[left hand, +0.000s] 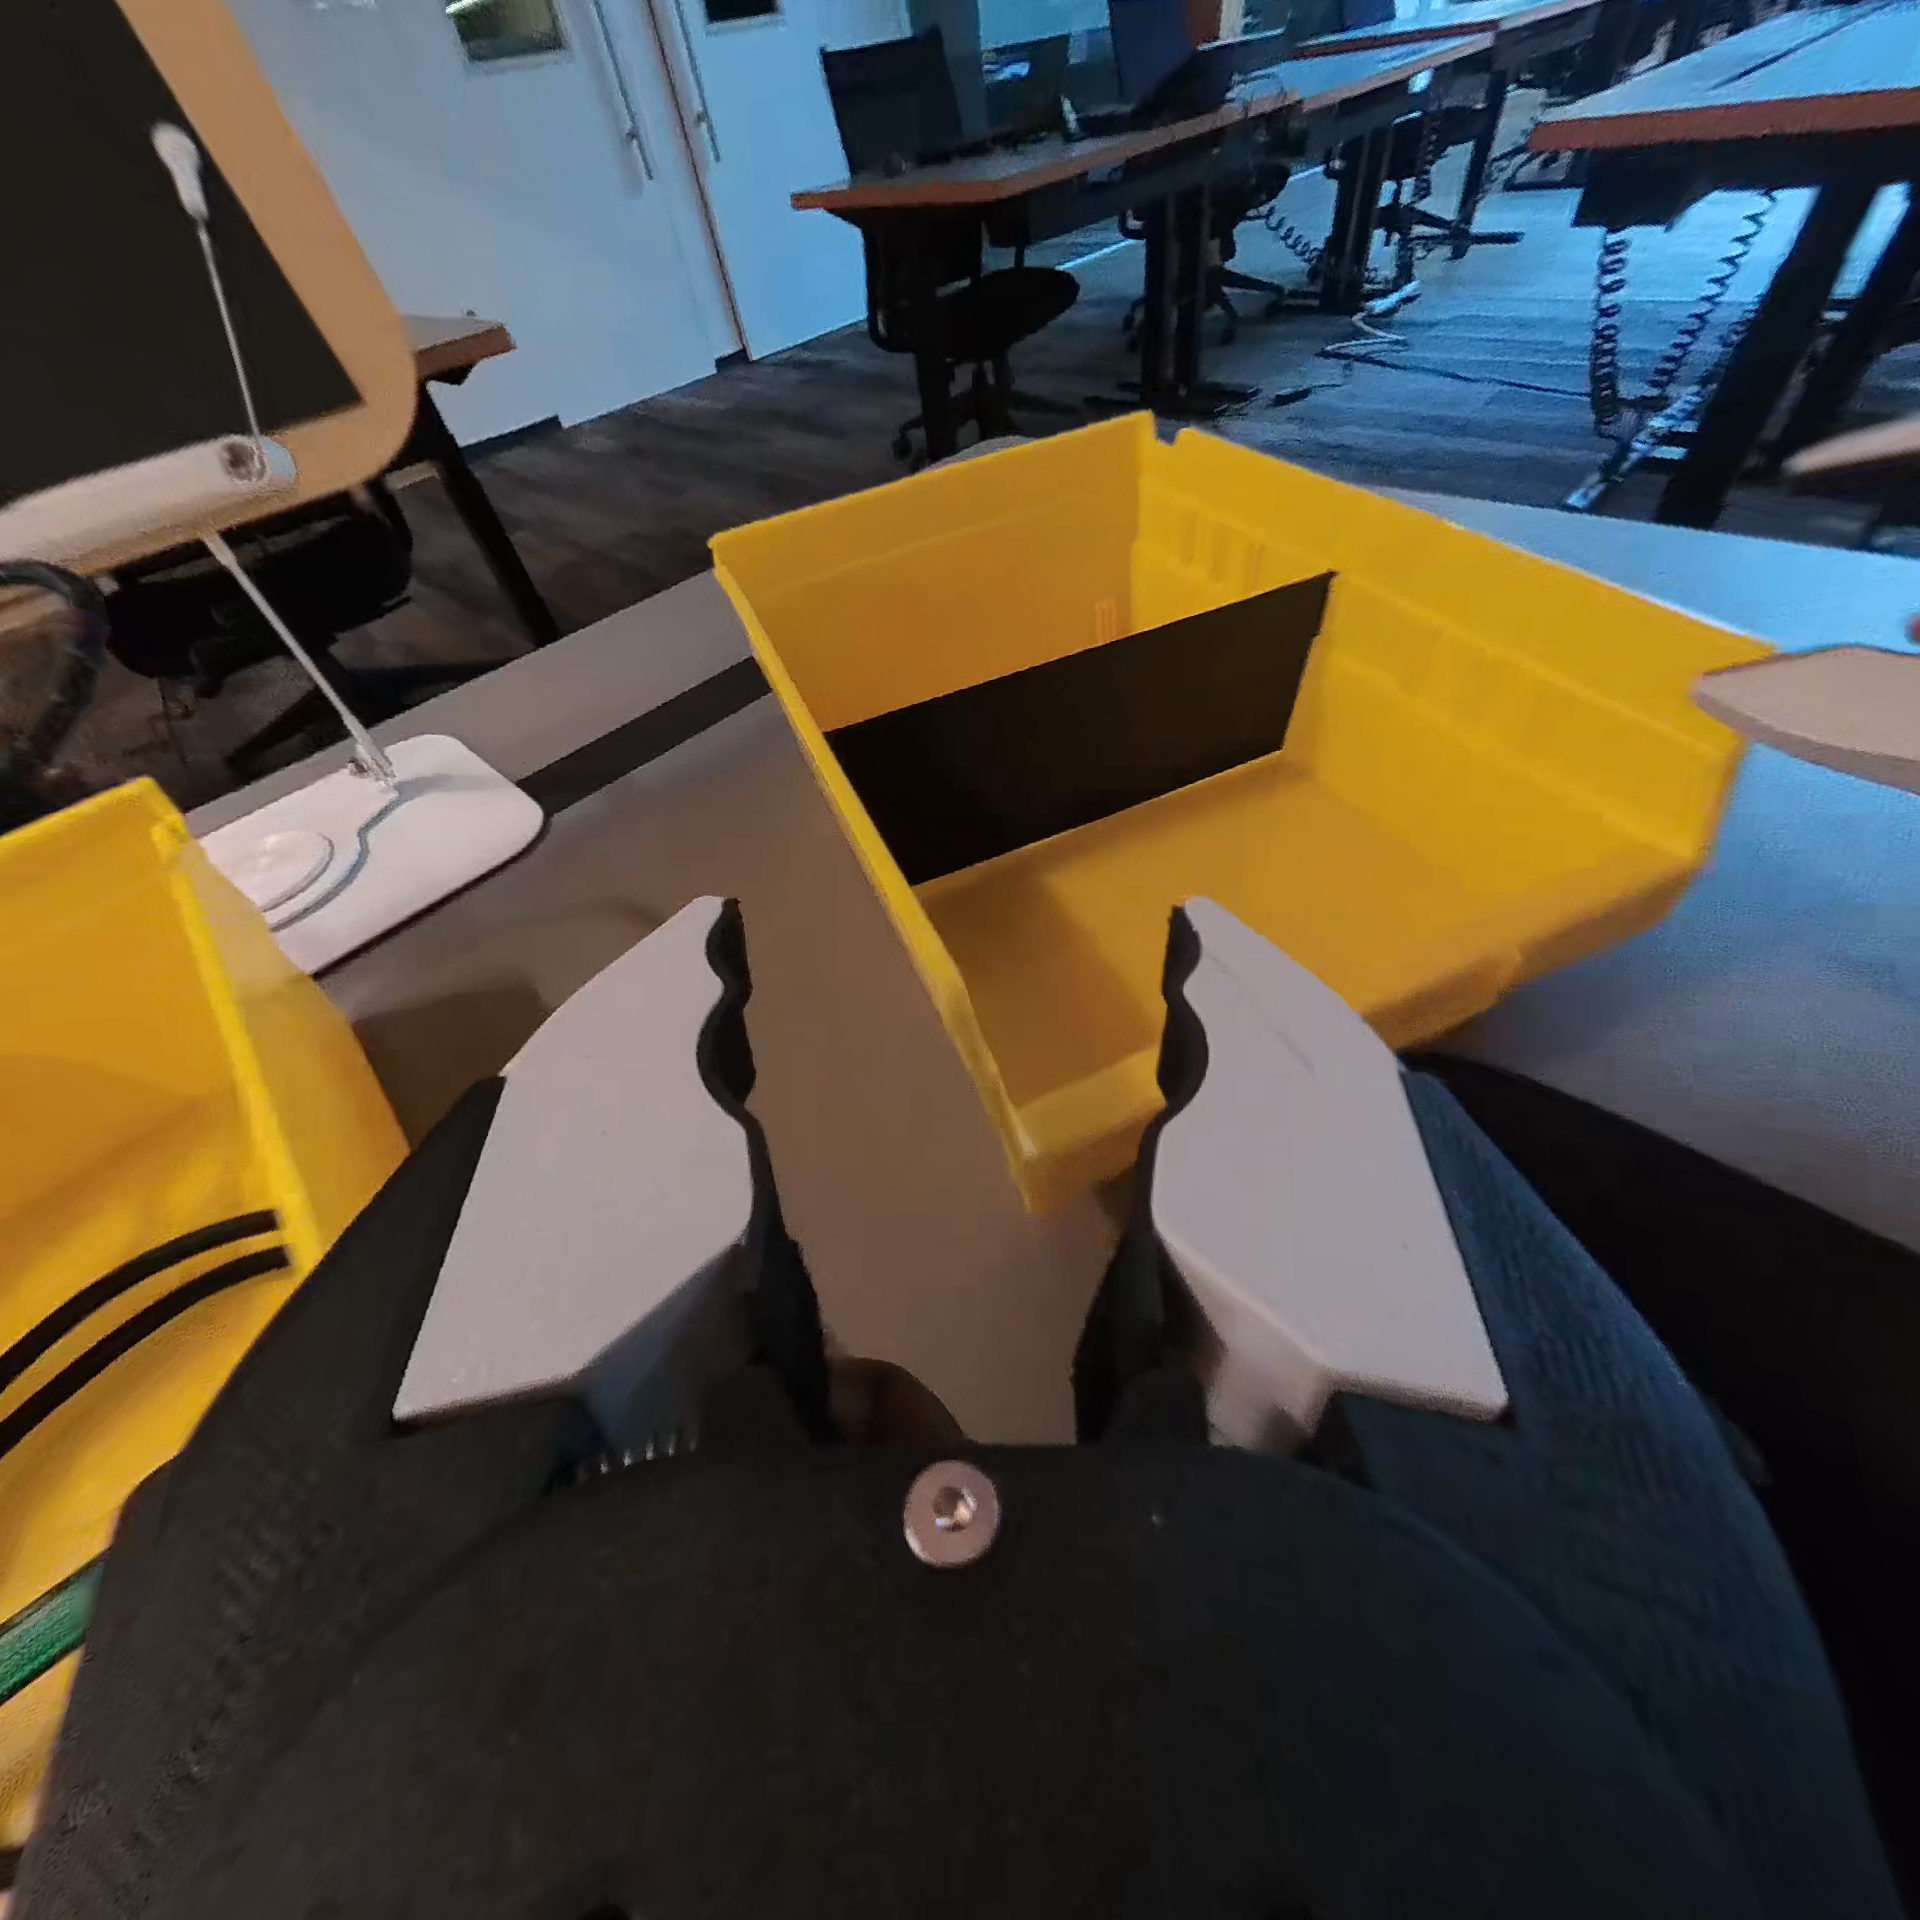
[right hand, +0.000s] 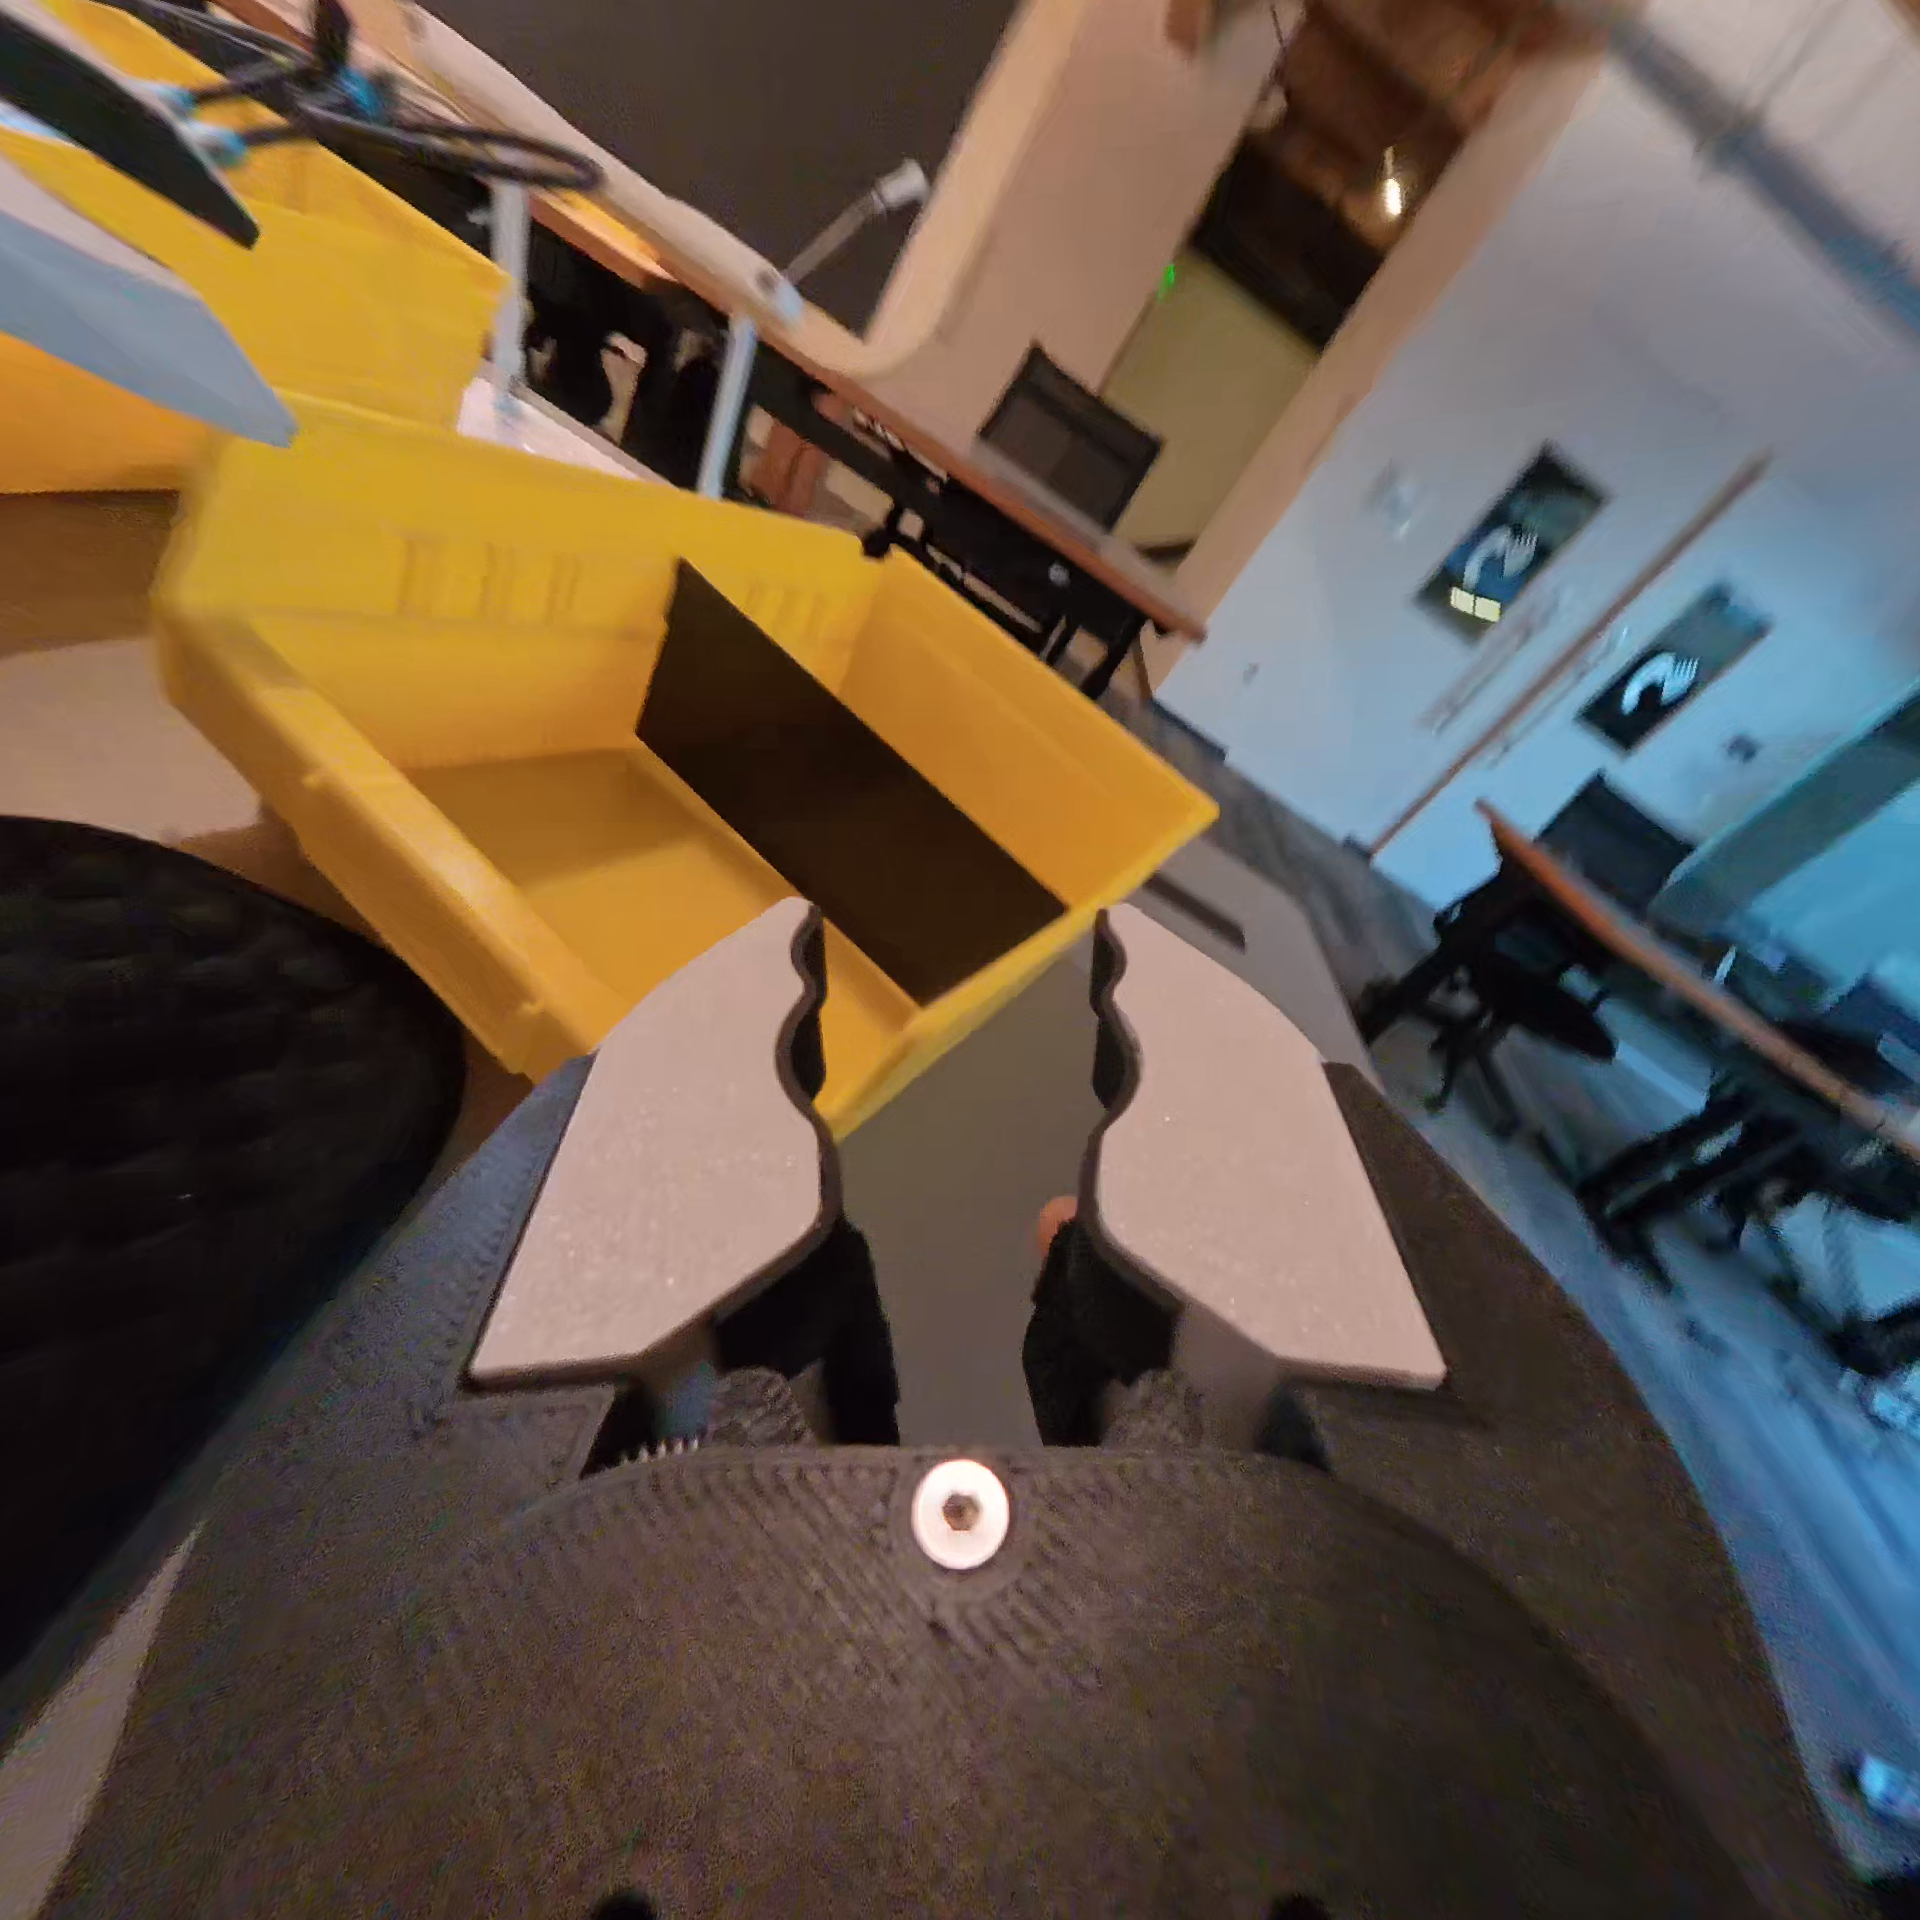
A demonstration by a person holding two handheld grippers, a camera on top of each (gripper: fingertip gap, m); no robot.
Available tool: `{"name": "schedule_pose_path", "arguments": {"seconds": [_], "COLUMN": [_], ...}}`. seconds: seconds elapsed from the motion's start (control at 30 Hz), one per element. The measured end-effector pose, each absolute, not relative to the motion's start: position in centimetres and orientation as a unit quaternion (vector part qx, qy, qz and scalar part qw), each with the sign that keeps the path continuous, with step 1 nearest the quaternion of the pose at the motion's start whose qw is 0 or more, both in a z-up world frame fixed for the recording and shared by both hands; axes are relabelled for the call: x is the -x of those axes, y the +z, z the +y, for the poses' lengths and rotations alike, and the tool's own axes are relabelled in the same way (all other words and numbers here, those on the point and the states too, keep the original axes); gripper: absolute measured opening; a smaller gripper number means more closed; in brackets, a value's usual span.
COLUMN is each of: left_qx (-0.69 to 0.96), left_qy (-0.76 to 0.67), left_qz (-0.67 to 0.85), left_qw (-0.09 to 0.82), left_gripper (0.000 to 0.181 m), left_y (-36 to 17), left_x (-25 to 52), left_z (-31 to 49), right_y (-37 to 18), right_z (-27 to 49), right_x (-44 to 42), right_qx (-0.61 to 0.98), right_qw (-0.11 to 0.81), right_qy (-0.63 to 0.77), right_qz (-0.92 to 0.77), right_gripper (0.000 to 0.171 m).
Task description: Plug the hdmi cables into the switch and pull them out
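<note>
A yellow bin [left hand: 1455, 790] with a black divider [left hand: 1081, 727] stands on the grey table, and its near compartment holds nothing. My left gripper [left hand: 956, 935] is open and empty, over the bin's near left corner. My right gripper [right hand: 956, 935] is open and empty at the same bin's [right hand: 436, 675] near right corner. Two black cables [left hand: 135, 1288] lie in a second yellow bin [left hand: 104, 1039] at the left. In the right wrist view, black cables [right hand: 416, 135] lie over that bin [right hand: 343, 281] at the top left. No switch is in view.
A white lamp base [left hand: 364, 831] with a thin arm stands on the table behind the left bin. The right gripper's fingertip [left hand: 1818, 717] shows at the right edge, and the left gripper's finger [right hand: 135, 332] shows in the right wrist view. Office desks and chairs [left hand: 1039, 239] stand behind the table.
</note>
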State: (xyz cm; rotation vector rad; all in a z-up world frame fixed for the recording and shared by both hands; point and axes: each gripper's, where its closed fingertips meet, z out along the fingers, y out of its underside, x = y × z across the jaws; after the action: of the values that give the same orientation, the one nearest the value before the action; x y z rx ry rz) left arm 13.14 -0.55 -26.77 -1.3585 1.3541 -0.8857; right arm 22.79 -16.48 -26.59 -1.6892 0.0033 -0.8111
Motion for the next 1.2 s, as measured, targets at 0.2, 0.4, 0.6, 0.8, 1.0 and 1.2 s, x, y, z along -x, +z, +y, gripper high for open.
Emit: {"name": "schedule_pose_path", "arguments": {"seconds": [0.2,0.4,0.6,0.8,1.0,1.2], "left_qx": [0.462,0.446,0.437,0.466,0.499,0.531], "left_qy": [-0.286,-0.118,-0.096,0.0,0.009,0.031], "left_qz": [0.669,0.743,0.772,0.803,0.785,0.758], "left_qw": [0.507,0.485,0.45,0.373,0.368,0.378], "left_gripper": [0.056,0.052,0.044,0.042,0.042,0.043], "left_y": [-25.7,-31.3,-33.0,-36.9,-36.9,-36.8], "left_x": [-2.2,6.8,5.8,5.6,7.2,11.6], "left_z": [0.0,8.2,11.1,14.3,15.9,18.3], "right_y": [-29.2,-32.7,-34.1,-35.1,-35.7,-35.7], "right_z": [-13.7,-10.9,-8.3,-6.4,-7.8,-12.4], "right_x": [-17.2,-16.3,-15.7,-16.6,-18.5,-22.0], "right_qx": [0.797,0.822,0.851,0.866,0.88,0.885], "right_qw": [0.508,0.44,0.392,0.345,0.347,0.344], "right_qy": [-0.284,-0.301,-0.278,-0.281,-0.259,-0.276], "right_qz": [-0.163,-0.202,-0.214,-0.227,-0.194,-0.153], "right_gripper": [0.064,0.062,0.063,0.05,0.036,0.037]}}
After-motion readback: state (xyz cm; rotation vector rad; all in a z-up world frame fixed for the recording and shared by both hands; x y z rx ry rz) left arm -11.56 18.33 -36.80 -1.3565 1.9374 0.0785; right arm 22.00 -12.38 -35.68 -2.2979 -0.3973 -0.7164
